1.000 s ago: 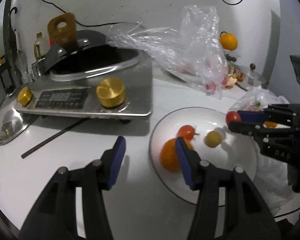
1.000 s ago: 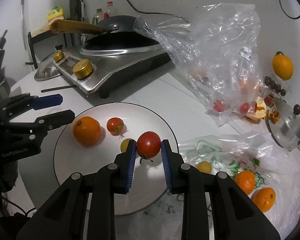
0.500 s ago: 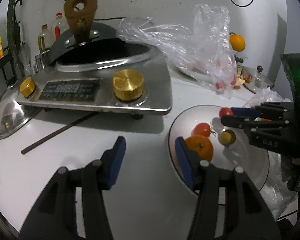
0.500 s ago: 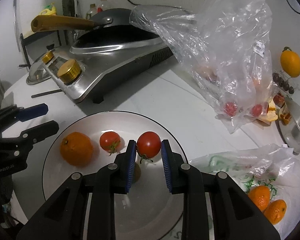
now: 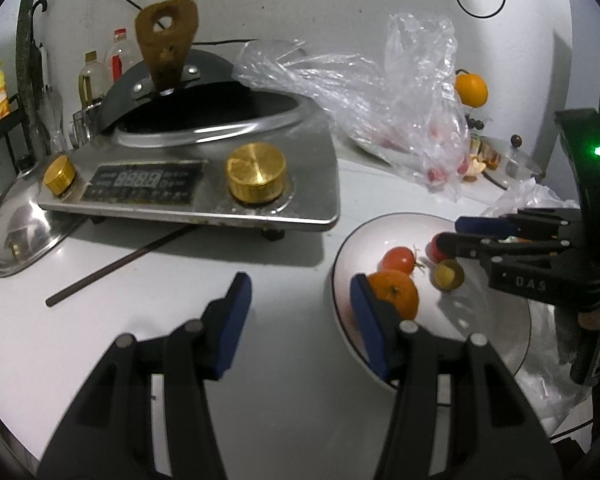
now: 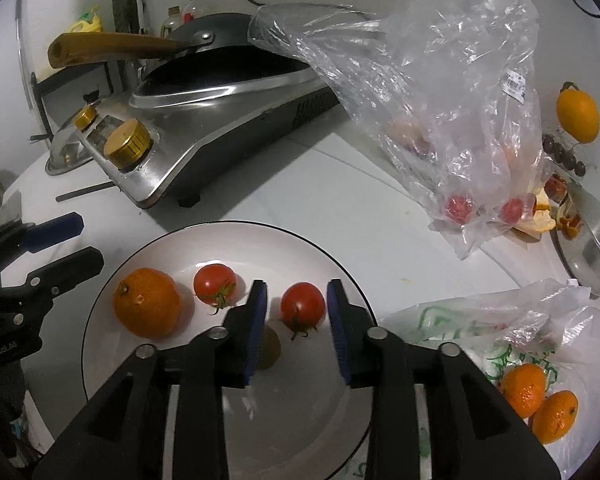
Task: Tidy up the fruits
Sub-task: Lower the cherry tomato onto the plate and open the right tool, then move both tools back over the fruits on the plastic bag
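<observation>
The right gripper (image 6: 296, 312), jaws opening, straddles a round glossy red tomato (image 6: 302, 305) with a green stem at six o'clock, pads clear of it, on the white round plate (image 6: 228, 240); left gripper (image 5: 296, 300) spread, empty.

A home kitchen is shown. A steel induction cooker (image 5: 204, 184) with brass knobs and a digital panel is set on the white bench (image 5: 260, 360), and a dark wok (image 6: 228, 60) with a wooden handle is seated in it. Bottles of oil (image 5: 88, 76) are kept against the wall, a steel lid (image 5: 20, 236) is laid beside the cooker, and fruit is spread out in plastic bags (image 6: 440, 92) and on a white plate (image 6: 236, 240).
</observation>
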`<control>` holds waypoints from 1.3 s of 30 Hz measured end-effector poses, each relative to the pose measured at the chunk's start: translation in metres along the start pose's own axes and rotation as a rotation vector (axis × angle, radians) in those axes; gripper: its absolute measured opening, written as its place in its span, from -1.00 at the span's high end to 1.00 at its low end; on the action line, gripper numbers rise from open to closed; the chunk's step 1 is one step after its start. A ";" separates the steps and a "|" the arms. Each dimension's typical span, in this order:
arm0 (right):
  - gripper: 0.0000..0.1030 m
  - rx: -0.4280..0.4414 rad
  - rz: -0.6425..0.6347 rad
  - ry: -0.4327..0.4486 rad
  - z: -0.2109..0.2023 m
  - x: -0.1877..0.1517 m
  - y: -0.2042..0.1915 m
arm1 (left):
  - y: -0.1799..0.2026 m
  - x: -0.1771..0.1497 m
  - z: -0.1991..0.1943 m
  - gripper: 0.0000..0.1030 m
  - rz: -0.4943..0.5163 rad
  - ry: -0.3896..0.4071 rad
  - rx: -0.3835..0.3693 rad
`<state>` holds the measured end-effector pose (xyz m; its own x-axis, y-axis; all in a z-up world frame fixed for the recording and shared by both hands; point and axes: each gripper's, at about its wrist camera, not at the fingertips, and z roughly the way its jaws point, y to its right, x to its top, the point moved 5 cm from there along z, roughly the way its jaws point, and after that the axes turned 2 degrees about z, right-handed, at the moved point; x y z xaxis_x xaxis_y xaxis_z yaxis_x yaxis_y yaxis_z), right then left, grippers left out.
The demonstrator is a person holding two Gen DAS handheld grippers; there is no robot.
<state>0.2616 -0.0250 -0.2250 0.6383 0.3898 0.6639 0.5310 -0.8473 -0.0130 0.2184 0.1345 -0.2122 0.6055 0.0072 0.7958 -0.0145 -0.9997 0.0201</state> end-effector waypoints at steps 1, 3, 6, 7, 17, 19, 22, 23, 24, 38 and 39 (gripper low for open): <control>0.33 0.000 0.000 0.003 -0.002 0.000 0.000 | 0.001 0.000 -0.001 -0.03 0.002 0.001 0.000; 0.33 -0.001 0.000 0.010 -0.007 0.000 0.000 | 0.003 0.000 -0.004 -0.03 0.005 0.006 0.000; 0.33 -0.003 0.004 0.022 -0.014 -0.001 0.001 | 0.006 0.001 -0.009 -0.03 0.008 0.011 0.000; 0.33 -0.003 0.005 0.027 -0.017 -0.001 0.001 | 0.008 0.001 -0.010 -0.03 0.010 0.013 -0.001; 0.33 0.002 0.018 0.057 -0.045 -0.013 0.004 | 0.029 0.003 -0.026 -0.03 0.032 0.033 -0.007; 0.33 0.003 0.021 0.064 -0.051 -0.015 0.005 | 0.034 0.003 -0.029 -0.03 0.038 0.036 -0.008; 0.33 0.002 0.028 0.076 -0.059 -0.019 0.009 | 0.041 0.003 -0.033 -0.03 0.046 0.040 -0.010; 0.33 0.001 0.029 0.080 -0.062 -0.020 0.011 | 0.045 0.004 -0.035 -0.03 0.050 0.043 -0.011; 0.33 0.000 0.030 0.085 -0.065 -0.022 0.012 | 0.047 0.004 -0.037 -0.03 0.054 0.046 -0.013; 0.33 -0.008 0.063 0.115 -0.097 -0.049 0.037 | 0.096 0.007 -0.048 -0.03 0.110 0.057 -0.036; 0.32 -0.011 0.066 0.117 -0.098 -0.051 0.040 | 0.099 0.007 -0.048 -0.03 0.113 0.058 -0.038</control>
<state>0.1953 -0.1138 -0.1855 0.6024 0.2887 0.7442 0.4833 -0.8739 -0.0522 0.1830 0.0368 -0.1756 0.5510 -0.1027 0.8281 -0.1106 -0.9926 -0.0495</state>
